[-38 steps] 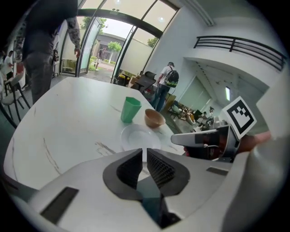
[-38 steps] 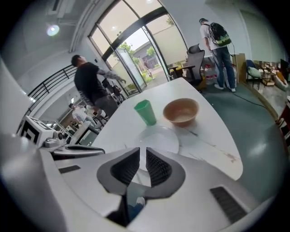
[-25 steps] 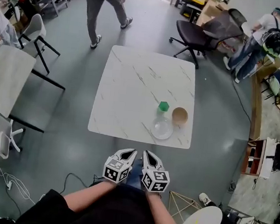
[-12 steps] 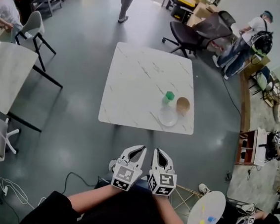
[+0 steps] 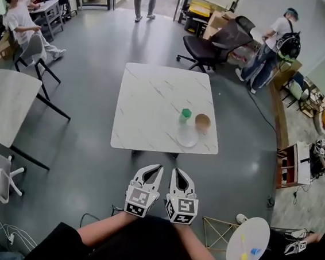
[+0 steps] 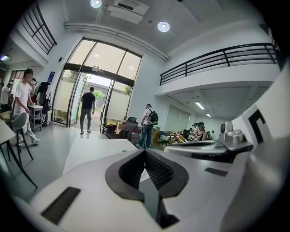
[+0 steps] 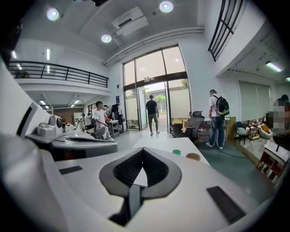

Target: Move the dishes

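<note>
- Jaws shut tip to tip on both, nothing between: left gripper (image 5: 153, 169), right gripper (image 5: 179, 173).
- Held side by side at waist, well short of table (image 5: 148, 105).
- Clear plate (image 5: 187, 138), brown bowl (image 5: 202, 122), green cup (image 5: 185, 114) bunched by table's near-right edge.
- Vs 1 s ago: table farther off, dishes same spots; fits pre-pick or post-drop.

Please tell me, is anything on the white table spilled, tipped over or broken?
Nothing stands out. The green cup, the brown bowl and the clear plate sit close together near the table's near right corner; none looks tipped, and no spill shows. The left tongs and right tongs are shut, empty.
</note>
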The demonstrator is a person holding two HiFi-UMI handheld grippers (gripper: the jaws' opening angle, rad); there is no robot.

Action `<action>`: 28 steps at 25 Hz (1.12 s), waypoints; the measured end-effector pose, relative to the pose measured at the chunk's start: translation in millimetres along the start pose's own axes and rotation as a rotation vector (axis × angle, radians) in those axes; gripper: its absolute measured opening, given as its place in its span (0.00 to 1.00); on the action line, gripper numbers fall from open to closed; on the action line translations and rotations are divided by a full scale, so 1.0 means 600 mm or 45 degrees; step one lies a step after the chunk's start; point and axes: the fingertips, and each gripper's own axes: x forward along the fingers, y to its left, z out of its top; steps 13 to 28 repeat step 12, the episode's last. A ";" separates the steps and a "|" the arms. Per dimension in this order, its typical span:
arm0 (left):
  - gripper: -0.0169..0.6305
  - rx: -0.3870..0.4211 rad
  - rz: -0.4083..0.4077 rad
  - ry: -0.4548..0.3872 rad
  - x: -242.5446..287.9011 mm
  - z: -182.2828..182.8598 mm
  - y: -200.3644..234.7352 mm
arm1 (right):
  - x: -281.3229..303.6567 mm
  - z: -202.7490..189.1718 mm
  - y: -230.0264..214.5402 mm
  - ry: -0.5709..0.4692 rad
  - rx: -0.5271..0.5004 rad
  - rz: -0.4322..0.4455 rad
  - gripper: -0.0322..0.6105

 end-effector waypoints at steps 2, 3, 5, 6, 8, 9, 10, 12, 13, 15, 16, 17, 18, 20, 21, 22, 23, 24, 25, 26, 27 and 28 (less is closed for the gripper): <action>0.05 0.020 -0.017 -0.001 -0.001 0.006 -0.009 | -0.004 0.005 -0.004 -0.010 0.016 0.000 0.08; 0.05 0.027 -0.023 0.002 0.000 0.008 -0.013 | -0.006 0.007 -0.005 -0.012 0.016 0.000 0.08; 0.05 0.024 -0.028 0.012 0.002 0.006 -0.018 | -0.010 0.006 -0.004 -0.012 0.008 0.000 0.08; 0.05 0.013 -0.029 0.016 0.003 0.002 -0.018 | -0.010 0.002 -0.003 -0.013 0.006 0.002 0.08; 0.05 -0.002 -0.035 0.021 0.010 -0.008 -0.016 | -0.007 -0.003 -0.004 -0.024 0.010 0.008 0.08; 0.05 -0.011 -0.037 0.024 0.014 -0.013 -0.014 | -0.003 -0.005 -0.006 -0.030 0.014 0.011 0.08; 0.05 -0.023 -0.039 0.028 0.018 -0.018 -0.014 | -0.001 -0.006 -0.008 -0.034 0.016 0.015 0.08; 0.05 -0.048 -0.043 0.040 0.023 -0.029 -0.015 | 0.002 -0.009 -0.012 -0.034 0.016 0.020 0.08; 0.05 -0.048 -0.043 0.040 0.023 -0.029 -0.015 | 0.002 -0.009 -0.012 -0.034 0.016 0.020 0.08; 0.05 -0.048 -0.043 0.040 0.023 -0.029 -0.015 | 0.002 -0.009 -0.012 -0.034 0.016 0.020 0.08; 0.05 -0.048 -0.043 0.040 0.023 -0.029 -0.015 | 0.002 -0.009 -0.012 -0.034 0.016 0.020 0.08; 0.05 -0.048 -0.043 0.040 0.023 -0.029 -0.015 | 0.002 -0.009 -0.012 -0.034 0.016 0.020 0.08; 0.05 -0.048 -0.043 0.040 0.023 -0.029 -0.015 | 0.002 -0.009 -0.012 -0.034 0.016 0.020 0.08; 0.05 -0.048 -0.043 0.040 0.023 -0.029 -0.015 | 0.002 -0.009 -0.012 -0.034 0.016 0.020 0.08; 0.05 -0.048 -0.043 0.040 0.023 -0.029 -0.015 | 0.002 -0.009 -0.012 -0.034 0.016 0.020 0.08; 0.05 -0.048 -0.043 0.040 0.023 -0.029 -0.015 | 0.002 -0.009 -0.012 -0.034 0.016 0.020 0.08; 0.05 -0.048 -0.043 0.040 0.023 -0.029 -0.015 | 0.002 -0.009 -0.012 -0.034 0.016 0.020 0.08; 0.05 -0.048 -0.043 0.040 0.023 -0.029 -0.015 | 0.002 -0.009 -0.012 -0.034 0.016 0.020 0.08; 0.05 -0.048 -0.043 0.040 0.023 -0.029 -0.015 | 0.002 -0.009 -0.012 -0.034 0.016 0.020 0.08; 0.05 -0.048 -0.043 0.040 0.023 -0.029 -0.015 | 0.002 -0.009 -0.012 -0.034 0.016 0.020 0.08; 0.05 -0.048 -0.043 0.040 0.023 -0.029 -0.015 | 0.002 -0.009 -0.012 -0.034 0.016 0.020 0.08; 0.05 -0.048 -0.043 0.040 0.023 -0.029 -0.015 | 0.002 -0.009 -0.012 -0.034 0.016 0.020 0.08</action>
